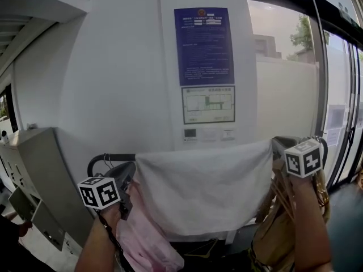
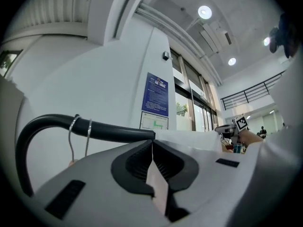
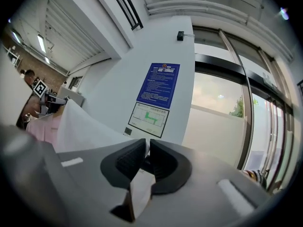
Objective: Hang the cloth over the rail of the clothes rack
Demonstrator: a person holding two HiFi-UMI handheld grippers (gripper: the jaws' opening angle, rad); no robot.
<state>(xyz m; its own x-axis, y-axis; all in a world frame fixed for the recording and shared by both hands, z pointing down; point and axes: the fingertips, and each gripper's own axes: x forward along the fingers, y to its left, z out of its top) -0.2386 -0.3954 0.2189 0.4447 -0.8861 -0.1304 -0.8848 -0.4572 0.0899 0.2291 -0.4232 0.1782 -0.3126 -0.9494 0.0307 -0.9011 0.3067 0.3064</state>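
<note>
Your left fingers [image 2: 136, 163] are clamped flat together on a thin strip of the cloth [image 1: 204, 191], with no gap showing between the pads; your right fingers [image 3: 166, 167] also have a fold of cloth between them, though a narrow slit shows there and that grasp looks the looser of the two.

The cloth hangs as a broad white sheet in the lower middle of the head view; its long axis runs left to right along the rail [image 1: 110, 157], and its top edge lies over the rail from one gripper to the other. Only the dark curved end of the rail is bare, at the left, beside two wire hooks [image 2: 78, 135]. A pink garment [image 1: 144, 237] hangs just below your left hand, partly behind the sheet.

What counts for the coming move: the rail sits just beyond and slightly above the left gripper [image 2: 152, 146], vanishing under the cloth at frame centre; each hand is at its own corner, so neither is nearer.

Both forearms rise from the bottom edge of the head view; the left gripper and the right gripper [image 1: 277, 146] point roughly level toward the wall. Letting go looks close to due; the drape seems even enough to hold.
</note>
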